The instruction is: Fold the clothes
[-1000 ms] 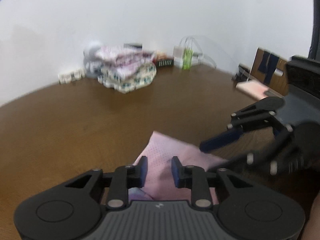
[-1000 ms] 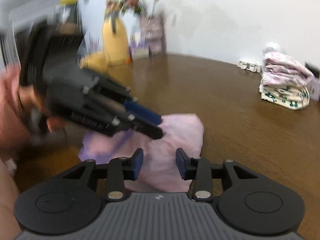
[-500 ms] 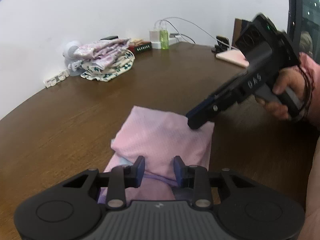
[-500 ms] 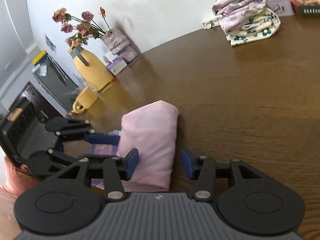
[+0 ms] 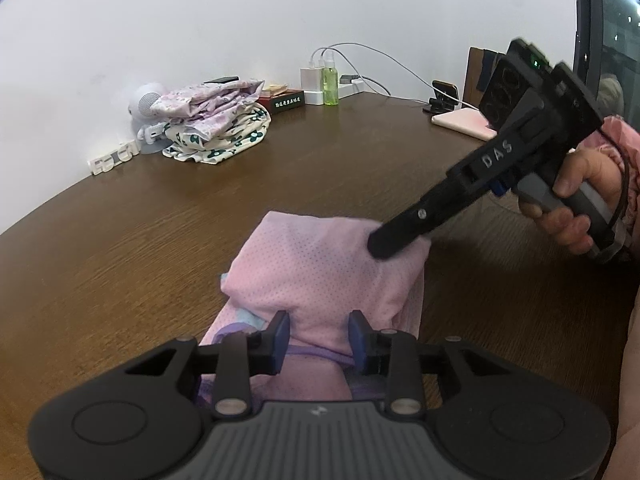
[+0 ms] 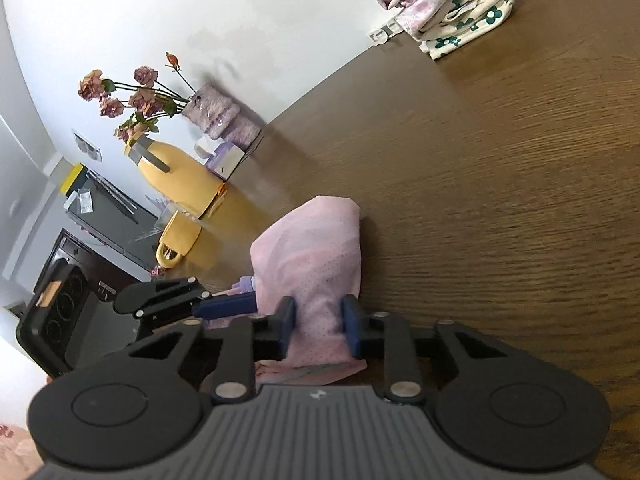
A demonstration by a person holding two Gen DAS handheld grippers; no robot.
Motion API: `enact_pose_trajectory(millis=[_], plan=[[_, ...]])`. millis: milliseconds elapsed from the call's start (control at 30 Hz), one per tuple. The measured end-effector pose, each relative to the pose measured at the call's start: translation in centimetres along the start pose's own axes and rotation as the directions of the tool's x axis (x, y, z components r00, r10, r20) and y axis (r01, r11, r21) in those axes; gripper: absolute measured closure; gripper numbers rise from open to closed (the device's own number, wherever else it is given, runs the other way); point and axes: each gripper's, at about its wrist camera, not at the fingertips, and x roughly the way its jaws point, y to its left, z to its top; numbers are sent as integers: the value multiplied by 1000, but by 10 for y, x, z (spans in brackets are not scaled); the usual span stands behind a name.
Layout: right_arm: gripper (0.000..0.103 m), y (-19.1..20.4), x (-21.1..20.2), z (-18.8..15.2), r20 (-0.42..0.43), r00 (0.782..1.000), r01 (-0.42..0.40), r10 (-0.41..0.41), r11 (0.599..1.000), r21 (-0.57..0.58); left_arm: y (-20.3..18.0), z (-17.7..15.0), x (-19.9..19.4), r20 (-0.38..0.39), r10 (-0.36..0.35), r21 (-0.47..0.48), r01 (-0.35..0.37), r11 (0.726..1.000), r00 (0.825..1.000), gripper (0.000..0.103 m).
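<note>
A pink dotted garment, folded into a thick bundle with a lilac trim at its near end, lies on the brown wooden table. My left gripper is at the bundle's near end, its blue pads pressed on the fabric bunched between them. A hand holds my right gripper, which is slanted down onto the far right corner of the bundle. In the right wrist view the pink garment fills the gap of my right gripper, whose jaws are closing and pinch the fabric. My left gripper enters from the left.
A pile of folded patterned clothes sits by the wall, beside a small white fan. A green bottle, chargers and a pink notebook line the back right. A yellow jug, yellow cup and flower vase stand at the left.
My right gripper rolled, sank onto the bundle's corner and narrowed its jaws onto the fabric. The left gripper dipped slightly at first, then stayed on the near end.
</note>
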Motion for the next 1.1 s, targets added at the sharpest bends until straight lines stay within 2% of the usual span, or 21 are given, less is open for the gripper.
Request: enact_pose_trajectory(millis=[67,133,167,200,267,333,400,433,467,500,533,567,600,667,733,800,833,967,1033,1100], plan=[[92,11,-5,6,14,1000,18,-17,998,-58,-2,6,6,1,1,-2,-1,1000,1000,70],[92,28,-10,13,29,997,77,-73,983,-167,-4,15,17,6,2,-6,-2,1000,1000,61],[93,40,-12,16,41,993,121,-115,962,-244,-5,20,23,10,3,-14,-3,1000,1000,58],[93,53,-13,17,56,986,166,-157,929,-329,-7,24,30,15,4,-23,-4,1000,1000,53],[95,82,-13,18,86,968,248,-237,837,-488,-10,32,41,19,9,-36,-8,999,1000,51],[101,109,-11,10,131,945,313,-300,708,-633,-13,34,35,31,12,-35,-11,999,999,43],[101,132,-8,0,154,935,326,-319,603,-728,-14,28,17,64,14,-49,-11,999,998,34],[101,140,-6,-5,152,936,317,-317,575,-754,-13,23,8,75,25,-63,-20,998,997,33],[101,145,-4,-8,145,939,306,-311,566,-766,-11,19,1,79,39,-78,-32,996,996,33],[101,147,-2,-10,140,942,298,-304,570,-766,-9,15,-5,81,53,-92,-45,995,995,33],[101,146,-3,-9,142,944,299,-297,592,-749,-7,11,-10,81,68,-108,-59,992,994,34],[96,142,-6,-6,149,946,303,-289,622,-722,-5,9,-13,81,78,-118,-69,991,994,35],[92,134,-10,-1,159,946,313,-282,670,-674,-5,8,-15,87,79,-119,-68,991,993,36],[53,109,-22,10,183,944,330,-275,775,-539,-5,11,-17,104,68,-104,-57,993,992,40],[55,75,-33,17,183,943,330,-279,855,-400,-8,20,-14,118,43,-61,-36,998,992,50],[55,41,-37,19,141,953,296,-266,914,-277,-12,31,-3,116,25,-7,-25,1000,993,57],[56,26,-38,19,118,961,273,-251,934,-232,-14,36,3,114,17,20,-20,1000,993,57],[56,-9,-38,17,81,979,197,-188,971,-136,-17,45,29,57,6,68,-10,998,998,60],[57,-17,-36,19,64,985,166,-160,980,-107,-16,46,43,17,5,78,-7,997,1000,69],[59,-23,-34,19,53,992,116,-112,990,-81,-15,43,45,14,2,70,-3,998,1000,70]])
